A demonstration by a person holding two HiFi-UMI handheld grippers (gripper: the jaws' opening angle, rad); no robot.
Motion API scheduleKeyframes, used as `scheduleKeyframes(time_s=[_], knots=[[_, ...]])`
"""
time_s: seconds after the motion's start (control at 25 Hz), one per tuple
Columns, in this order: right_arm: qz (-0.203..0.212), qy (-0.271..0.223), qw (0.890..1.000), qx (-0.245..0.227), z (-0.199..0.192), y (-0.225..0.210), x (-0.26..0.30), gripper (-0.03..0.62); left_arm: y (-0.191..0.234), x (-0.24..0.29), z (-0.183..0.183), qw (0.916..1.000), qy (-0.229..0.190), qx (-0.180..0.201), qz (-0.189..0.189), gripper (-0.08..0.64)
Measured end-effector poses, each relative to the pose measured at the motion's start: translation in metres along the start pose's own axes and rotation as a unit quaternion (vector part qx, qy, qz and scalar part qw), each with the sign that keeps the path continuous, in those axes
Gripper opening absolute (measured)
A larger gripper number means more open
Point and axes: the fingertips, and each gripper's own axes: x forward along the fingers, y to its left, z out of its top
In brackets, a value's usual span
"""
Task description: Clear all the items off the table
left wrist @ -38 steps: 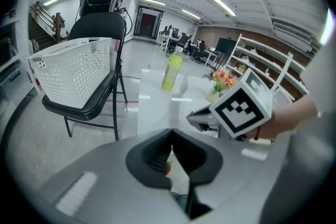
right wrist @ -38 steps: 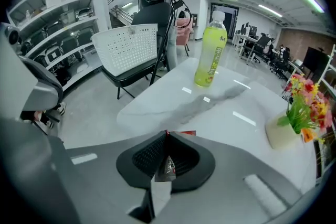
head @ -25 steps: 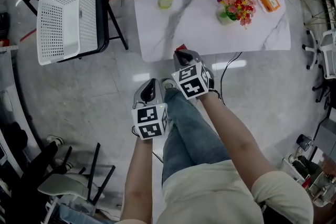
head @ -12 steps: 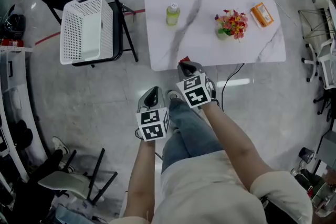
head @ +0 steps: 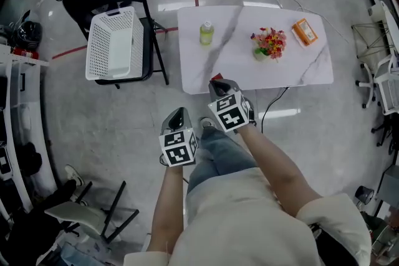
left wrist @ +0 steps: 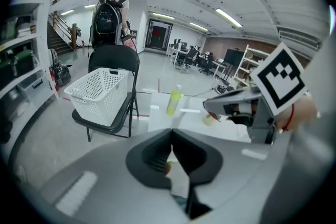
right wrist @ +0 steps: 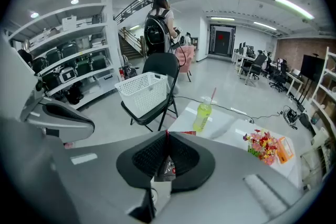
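On table: one bottle, bouquet, box

The scene is being viewed from high overhead by the head camera, which is being aimed steeply down at the distant worktop, white basket, left tool and right tool. Each tool camera is being carried close behind its own jaws and pointed forward from lower down. The worktop, basket and green bottle are being shared by all three views.
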Motion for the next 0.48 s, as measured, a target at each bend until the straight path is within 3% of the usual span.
scheduleKeyframes(time_s=[0.48], knots=[[0.018,-0.014,0.999,-0.039,0.022,0.004,-0.039,0.014,-0.009,-0.030,0.026,0.9995,-0.025,-0.001,0.018,0.008]])
